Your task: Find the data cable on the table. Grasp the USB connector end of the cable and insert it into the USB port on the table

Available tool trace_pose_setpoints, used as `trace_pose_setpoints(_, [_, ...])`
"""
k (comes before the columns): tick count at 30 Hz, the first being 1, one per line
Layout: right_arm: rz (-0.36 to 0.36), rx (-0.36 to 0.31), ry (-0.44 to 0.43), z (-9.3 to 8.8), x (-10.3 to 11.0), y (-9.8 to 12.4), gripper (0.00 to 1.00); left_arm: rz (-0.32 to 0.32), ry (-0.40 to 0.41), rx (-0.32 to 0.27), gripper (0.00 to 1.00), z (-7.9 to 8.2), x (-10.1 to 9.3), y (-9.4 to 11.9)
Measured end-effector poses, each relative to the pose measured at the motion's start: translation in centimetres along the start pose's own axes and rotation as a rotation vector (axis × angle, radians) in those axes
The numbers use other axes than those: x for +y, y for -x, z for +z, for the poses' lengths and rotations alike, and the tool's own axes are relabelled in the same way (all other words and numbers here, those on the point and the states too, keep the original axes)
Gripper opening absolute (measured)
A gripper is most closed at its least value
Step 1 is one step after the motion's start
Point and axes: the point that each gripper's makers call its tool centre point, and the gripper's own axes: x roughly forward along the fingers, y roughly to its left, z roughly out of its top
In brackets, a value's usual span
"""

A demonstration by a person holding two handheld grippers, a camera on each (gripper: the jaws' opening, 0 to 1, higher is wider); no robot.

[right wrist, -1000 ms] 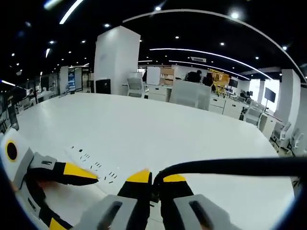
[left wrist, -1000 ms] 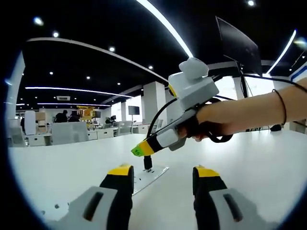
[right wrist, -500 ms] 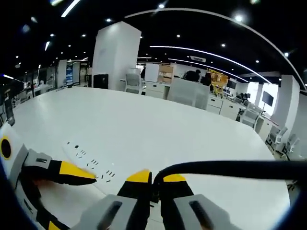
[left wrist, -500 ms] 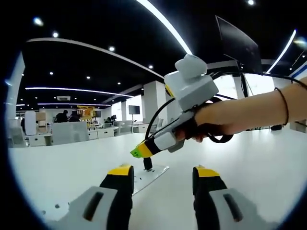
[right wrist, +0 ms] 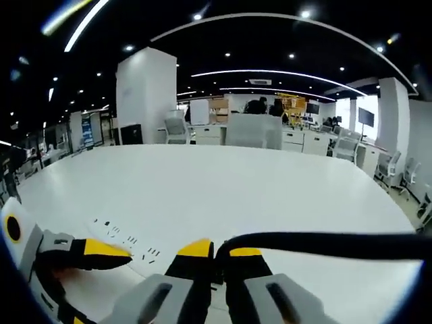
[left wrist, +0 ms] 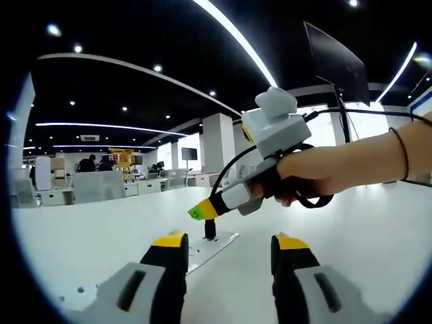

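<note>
No word, brand or number can be read in either view. Small dark marks point(right wrist: 126, 237) stand in rows on the pale plate point(right wrist: 111, 229) near the counter's point(right wrist: 270, 196) near edge, too small to make out.

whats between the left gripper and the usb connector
Only a flat white plate lies between the left gripper and the USB connector, as the left gripper view shows.

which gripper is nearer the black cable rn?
Right. The right gripper is shut on the black cable, holding it between its jaws. The left gripper sits off to one side, jaws open, not touching the cable.
</note>
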Motion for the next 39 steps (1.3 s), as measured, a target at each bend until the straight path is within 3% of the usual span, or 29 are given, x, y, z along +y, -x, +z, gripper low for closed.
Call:
trace_pose_setpoints(10, [-0.013, 0.030, 0.093, 0.06, 0.67, -0.45, 0.07, 0.001, -0.006, 0.005, 0.49, -0.10, -0.01, 0.00])
trace_pose_setpoints(15, [-0.018, 0.019, 0.040, -0.01, 0.29, -0.27, 0.07, -0.001, -0.008, 0.010, 0.49, -0.17, -0.01, 0.03])
trace_pose_setpoints(19, [0.020, -0.047, -0.082, 0.05, 0.28, -0.12, 0.07, -0.001, -0.013, 0.014, 0.49, -0.23, 0.00, 0.02])
trace_pose_setpoints(25, [-0.011, -0.017, 0.007, 0.01, 0.74, -0.10, 0.07, 0.003, -0.015, 0.016, 0.49, -0.27, 0.08, 0.01])
trace_pose_setpoints(39, [-0.008, -0.045, -0.038, 0.23, 0.34, -0.20, 0.07, 0.013, -0.010, 0.017, 0.50, -0.28, 0.35, 0.08])
